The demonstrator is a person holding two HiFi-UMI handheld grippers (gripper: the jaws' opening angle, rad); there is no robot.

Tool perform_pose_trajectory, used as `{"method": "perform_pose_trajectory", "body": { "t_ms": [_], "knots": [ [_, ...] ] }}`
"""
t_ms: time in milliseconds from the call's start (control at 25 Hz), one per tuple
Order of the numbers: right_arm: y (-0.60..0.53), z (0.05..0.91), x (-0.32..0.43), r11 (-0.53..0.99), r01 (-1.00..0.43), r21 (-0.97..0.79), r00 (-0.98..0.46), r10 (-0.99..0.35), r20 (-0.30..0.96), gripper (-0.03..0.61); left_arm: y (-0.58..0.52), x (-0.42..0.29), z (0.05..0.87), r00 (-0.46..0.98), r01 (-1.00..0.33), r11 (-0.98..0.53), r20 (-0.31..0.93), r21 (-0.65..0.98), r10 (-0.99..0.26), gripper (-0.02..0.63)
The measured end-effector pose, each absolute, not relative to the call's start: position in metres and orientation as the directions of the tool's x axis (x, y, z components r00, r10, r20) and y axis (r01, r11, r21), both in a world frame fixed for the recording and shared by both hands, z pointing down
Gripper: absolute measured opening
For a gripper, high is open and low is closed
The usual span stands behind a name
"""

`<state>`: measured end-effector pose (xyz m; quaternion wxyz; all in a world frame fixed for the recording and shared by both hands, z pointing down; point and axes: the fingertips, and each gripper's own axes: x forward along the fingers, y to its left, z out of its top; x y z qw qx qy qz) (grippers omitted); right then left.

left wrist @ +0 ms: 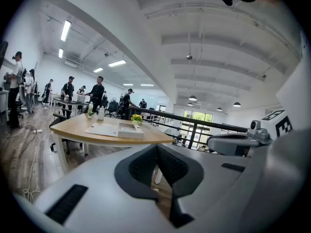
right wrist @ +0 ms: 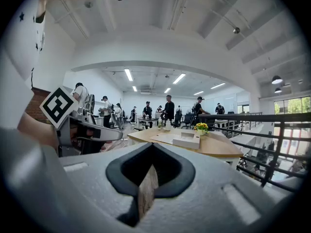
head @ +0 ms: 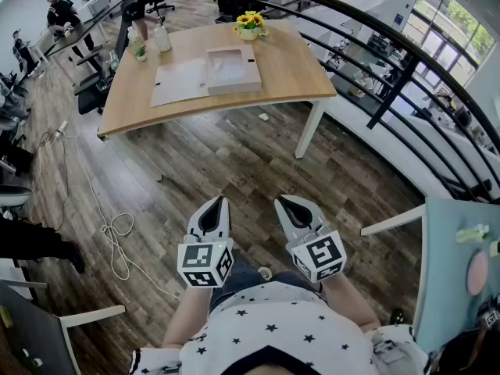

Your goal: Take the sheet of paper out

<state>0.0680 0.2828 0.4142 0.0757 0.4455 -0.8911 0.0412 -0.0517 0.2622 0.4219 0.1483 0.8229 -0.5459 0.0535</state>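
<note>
Left gripper [head: 218, 202]: in your left hand, lower centre of the head view; jaws pressed together at the tips with nothing between them, as the left gripper view [left wrist: 156, 148] confirms.
Right gripper [head: 283, 202]: just beside the left one, to its right; jaws likewise clenched on nothing [right wrist: 153, 147].
Position of both: over the wood floor [head: 234, 162], close to your body and well apart from the wooden surface [head: 297, 69].
Sheet of paper [head: 178, 80]: pale, lying flat on that surface in the upper centre of the head view; its right edge meets the box, and you cannot tell whether it runs under it.
Box [head: 233, 70]: white, shallow, open on top, just right of the sheet.
Flower pot [head: 249, 25]: yellow blooms, at the surface's far edge, above the box in the frame.
Bottles [head: 162, 37]: upper left part of the surface.
Cable [head: 109, 229]: white, looped on the floor at the left of the frame.
Railing [head: 391, 61]: dark bars, right side.
</note>
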Motion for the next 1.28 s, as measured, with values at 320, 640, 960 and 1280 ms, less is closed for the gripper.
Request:
{"method": "perform_pose_trajectory", "body": {
  "t_ms": [320, 640, 960, 1280],
  "knots": [
    [0.325, 0.41, 0.063, 0.623, -0.783, -0.003, -0.615, -0.773, 0.157, 0.006, 0.302, -0.048, 0.417, 0.386, -0.918, -0.349, 0.231, 0.186, -0.893, 0.003],
    [0.34, 0.41, 0.067, 0.63, -0.777, 0.01, -0.621, -0.768, 0.158, 0.005, 0.317, -0.042, 0.424, 0.404, -0.91, -0.363, 0.233, 0.2, -0.885, 0.003],
    [0.342, 0.41, 0.074, 0.624, -0.781, -0.035, -0.62, -0.768, 0.158, 0.006, 0.321, -0.039, 0.419, 0.39, -0.916, -0.348, 0.23, 0.2, -0.892, 0.005],
    [0.345, 0.42, 0.074, 0.644, -0.763, -0.057, -0.642, -0.743, 0.189, 0.025, 0.324, -0.035, 0.419, 0.393, -0.915, -0.351, 0.235, 0.199, -0.889, 0.034]
  ]
}}
